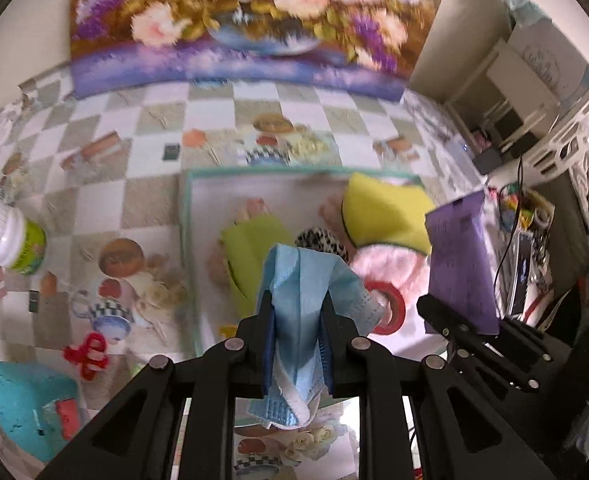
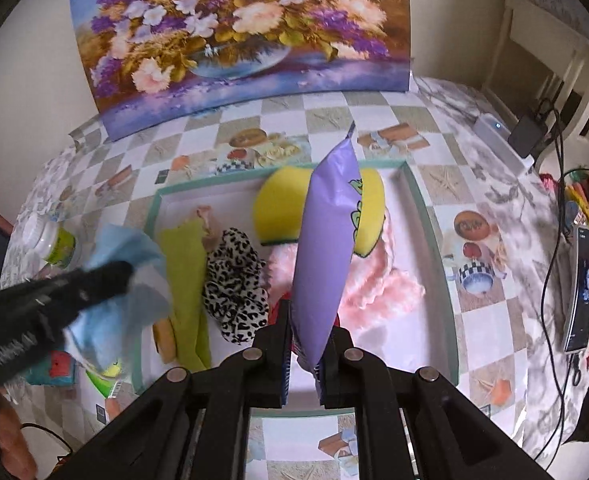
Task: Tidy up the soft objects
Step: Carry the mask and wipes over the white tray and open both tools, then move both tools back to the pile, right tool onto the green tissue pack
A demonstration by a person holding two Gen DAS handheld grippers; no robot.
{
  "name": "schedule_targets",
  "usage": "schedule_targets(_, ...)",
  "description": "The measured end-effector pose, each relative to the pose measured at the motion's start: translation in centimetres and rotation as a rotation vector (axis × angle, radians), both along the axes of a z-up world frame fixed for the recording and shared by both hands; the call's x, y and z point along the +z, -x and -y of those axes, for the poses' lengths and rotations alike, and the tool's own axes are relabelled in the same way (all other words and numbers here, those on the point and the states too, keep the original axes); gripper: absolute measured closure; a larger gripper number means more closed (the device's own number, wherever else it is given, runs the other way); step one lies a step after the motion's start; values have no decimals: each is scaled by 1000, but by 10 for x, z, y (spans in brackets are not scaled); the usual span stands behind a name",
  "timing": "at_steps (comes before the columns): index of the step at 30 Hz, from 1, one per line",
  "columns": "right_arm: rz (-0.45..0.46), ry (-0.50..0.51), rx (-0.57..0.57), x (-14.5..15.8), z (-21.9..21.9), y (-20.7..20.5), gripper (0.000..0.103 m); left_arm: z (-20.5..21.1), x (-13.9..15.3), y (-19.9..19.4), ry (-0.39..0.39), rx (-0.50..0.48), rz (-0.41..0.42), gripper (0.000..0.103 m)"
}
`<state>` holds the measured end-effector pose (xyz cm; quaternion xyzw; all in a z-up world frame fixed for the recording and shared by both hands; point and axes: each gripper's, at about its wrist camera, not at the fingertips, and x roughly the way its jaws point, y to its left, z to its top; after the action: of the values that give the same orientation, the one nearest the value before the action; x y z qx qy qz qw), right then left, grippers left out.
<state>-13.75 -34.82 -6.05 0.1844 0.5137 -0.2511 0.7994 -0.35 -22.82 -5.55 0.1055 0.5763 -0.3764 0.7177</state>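
My left gripper [image 1: 296, 312] is shut on a light blue face mask [image 1: 306, 280], hanging over the near edge of the teal-rimmed white tray [image 1: 184, 216]. My right gripper [image 2: 306, 328] is shut on a purple soft packet [image 2: 326, 240] that stands up above the tray [image 2: 434, 240]. In the tray lie a yellow sponge [image 2: 278, 208], a green cloth [image 2: 186, 276], a leopard-print scrunchie [image 2: 234, 292], a pink fluffy item [image 2: 378, 284] and a red tape roll [image 1: 390, 308]. The left gripper [image 2: 106, 276] with the mask [image 2: 134, 264] shows blurred in the right wrist view; the right gripper [image 1: 454, 320] with the packet [image 1: 460, 256] shows in the left wrist view.
A checkered tablecloth [image 1: 142, 120] covers the table, with a flower painting [image 2: 246, 32] at the back. A white-capped green bottle [image 1: 10, 240], a red clip [image 1: 88, 354] and a turquoise soft item [image 1: 26, 412] lie left of the tray. A phone [image 2: 584, 284], cables and white shelves stand right.
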Motion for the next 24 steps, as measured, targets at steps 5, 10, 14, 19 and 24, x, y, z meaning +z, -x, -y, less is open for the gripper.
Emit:
schedule_targets(5,-21,2,10,-4,-4,-5,88,-1,-15,-5,-13,19,-74,55)
schedule_targets(10,-40,12,12,-7,-6,-9,54,-9,-15,-13,0,54,-91,52)
schedule_targets(14,-24,17,12,-4,-6,-10,53,-20,-15,-24,-11,100,-85,47)
schedule_targets(19,-13,-15,20,-11,-7,-15,23,-41,-16,-45,-96,177,8,22)
schedule_targets(24,-15,-13,33,-16,-12,-20,6,-69,-22,-71,-187,261,64,18)
